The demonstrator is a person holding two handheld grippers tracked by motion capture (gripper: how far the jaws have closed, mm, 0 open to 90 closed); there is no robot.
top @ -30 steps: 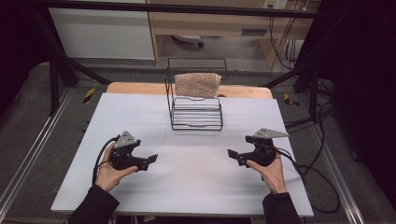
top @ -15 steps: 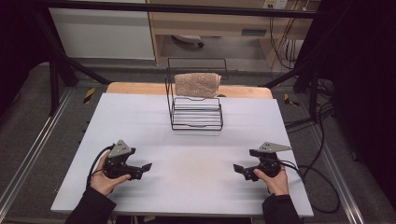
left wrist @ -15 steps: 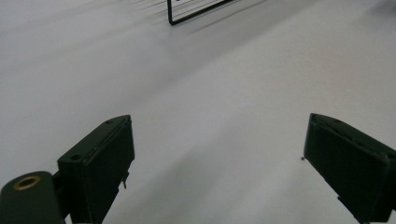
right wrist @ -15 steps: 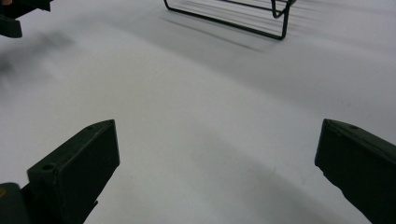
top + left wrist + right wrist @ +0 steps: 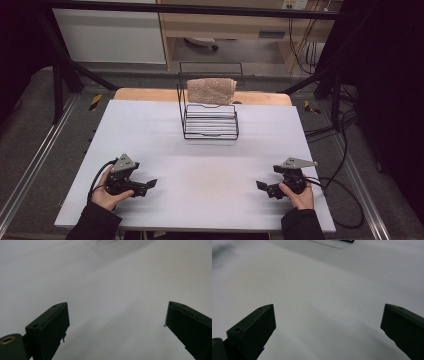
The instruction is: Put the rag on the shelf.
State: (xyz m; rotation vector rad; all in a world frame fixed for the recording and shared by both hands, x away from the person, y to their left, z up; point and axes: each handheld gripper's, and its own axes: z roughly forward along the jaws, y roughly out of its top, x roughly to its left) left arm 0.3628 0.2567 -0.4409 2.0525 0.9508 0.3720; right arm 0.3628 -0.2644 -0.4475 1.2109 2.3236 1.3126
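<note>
Folded beige towel (image 5: pixel 211 90) draped over the top rail of the black wire rack (image 5: pixel 210 127), far centre of the white table (image 5: pixel 150 130), just in front of the wooden strip at the table's far edge. Well apart from both grippers.

Handling guess: light, soft, floppy terry cloth. No slip risk, nothing fragile. Likely to sag and unfold if pinched at one corner only. Best grip probably through all layers at the hanging front edge, one gripper near each side, then lift clear of the rail. Rack itself looks light too; could tip or slide if the cloth snags on the wire.

Left gripper (image 5: pixel 147 185) low over the near left of the table, jaws pointing inward toward centre. Jaws spread wide in the left gripper view, bare tabletop between them, nothing held, nothing touched.

Right gripper (image 5: pixel 261 187) low over the near right, mirrored, jaws pointing inward. Also spread wide in the right gripper view, empty, only white surface between. Dark sliver at the top edge there, probably the rack base, too small to be sure.

Whether the jaw tips rest on the table or hover just above: cannot tell.
</note>
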